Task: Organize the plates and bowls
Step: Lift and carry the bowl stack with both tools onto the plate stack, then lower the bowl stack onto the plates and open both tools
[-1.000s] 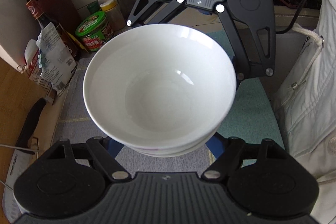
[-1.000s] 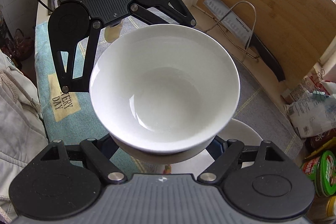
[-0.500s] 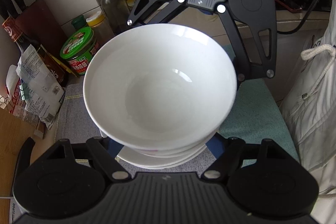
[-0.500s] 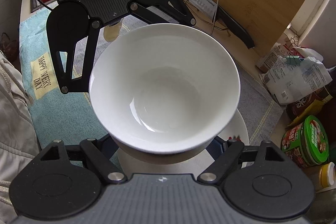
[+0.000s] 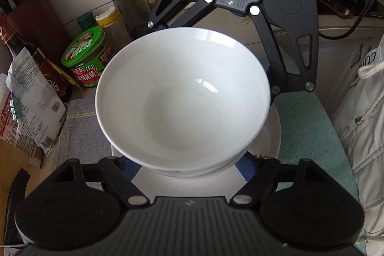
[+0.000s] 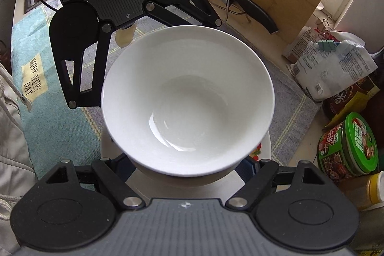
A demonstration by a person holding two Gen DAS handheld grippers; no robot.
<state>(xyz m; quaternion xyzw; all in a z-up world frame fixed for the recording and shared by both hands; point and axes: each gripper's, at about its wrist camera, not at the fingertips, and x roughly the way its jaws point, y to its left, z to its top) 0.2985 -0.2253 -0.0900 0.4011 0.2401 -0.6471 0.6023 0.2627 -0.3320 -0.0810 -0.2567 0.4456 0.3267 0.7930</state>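
- Stack of white bowls (image 5: pixel 183 100) sits upright, mouths up; round, no long axis.
- Left gripper (image 5: pixel 184 167) clamps its 6 o'clock side.
- Right gripper (image 6: pixel 189 168) clamps the opposite side.
- Plate (image 5: pixel 273 133) lies below.

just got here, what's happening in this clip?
A person is carrying a stack of white bowls between two handheld grippers, the left gripper and right gripper clamped on opposite sides of it. The stack hangs over a white plate on the grey mat, not set down yet. Sauce jars, bottles and a cutting board crowd the counter's edges.
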